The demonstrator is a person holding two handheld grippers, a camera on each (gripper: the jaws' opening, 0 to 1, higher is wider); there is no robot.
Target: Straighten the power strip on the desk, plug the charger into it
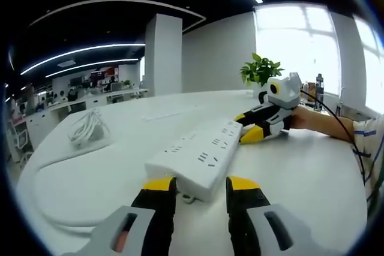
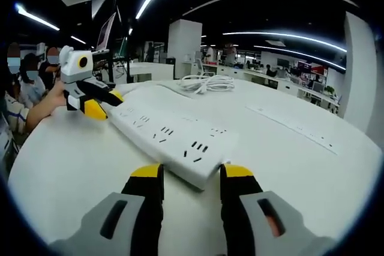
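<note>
Two tongs, left [image 1: 198, 185] and right [image 2: 185, 174], stand released at opposite ends of the white power strip [image 1: 198, 156] on the table [image 1: 300, 172]; coiled charger cable [image 1: 87, 128] lies apart.

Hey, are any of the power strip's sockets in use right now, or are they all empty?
All visible sockets are empty. The power strip lies flat on the desk with nothing plugged in; the charger sits coiled apart behind it.

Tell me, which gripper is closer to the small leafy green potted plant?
Right. The right gripper sits at the far end of the long white plastic power strip, just before the small leafy green potted plant. The left gripper straddles the strip's near end, farther back.
</note>
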